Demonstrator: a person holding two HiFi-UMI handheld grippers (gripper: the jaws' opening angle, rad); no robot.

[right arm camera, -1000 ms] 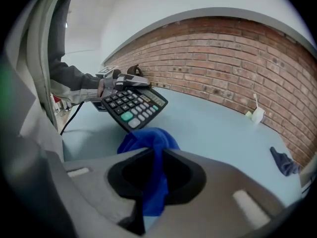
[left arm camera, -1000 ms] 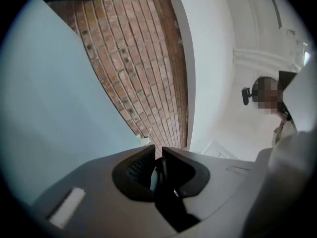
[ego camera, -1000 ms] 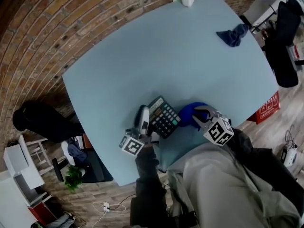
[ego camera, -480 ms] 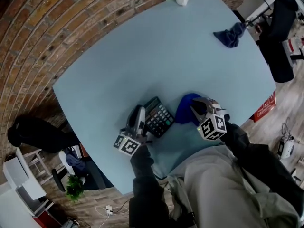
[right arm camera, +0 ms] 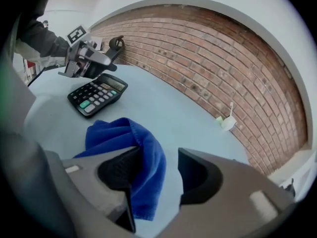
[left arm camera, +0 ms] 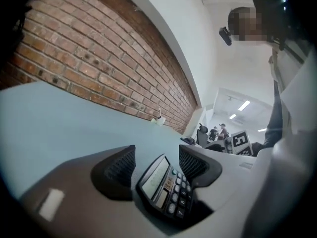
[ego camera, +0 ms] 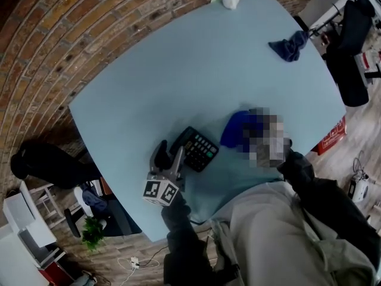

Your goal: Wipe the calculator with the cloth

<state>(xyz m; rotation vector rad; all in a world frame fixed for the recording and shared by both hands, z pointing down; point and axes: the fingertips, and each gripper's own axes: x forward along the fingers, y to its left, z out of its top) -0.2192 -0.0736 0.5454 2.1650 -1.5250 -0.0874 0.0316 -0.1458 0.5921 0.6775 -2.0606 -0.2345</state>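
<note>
Left gripper (left arm camera: 157, 163): its jaws have just been opening and now stand wide. The calculator (left arm camera: 166, 187) sits in the gap between them, and neither pad presses on it.
Right gripper (right arm camera: 161, 175): its jaws have just been opening too and are wide apart. The blue cloth (right arm camera: 148, 157) lies heaped between them, against the left jaw, unclamped.
Calculator: flat on the table (ego camera: 178, 70), keys up, just ahead of my left jaws; ahead and to the left of my right ones.
Handling, calculator: I judge it light, rigid, smooth plastic, likely to skate under a wipe. I'd pinch its side edges, clear of keys and display.
Handling, cloth: soft and limp — I'd take a bunched fold near its top, leaving a loose tail for wiping.
</note>
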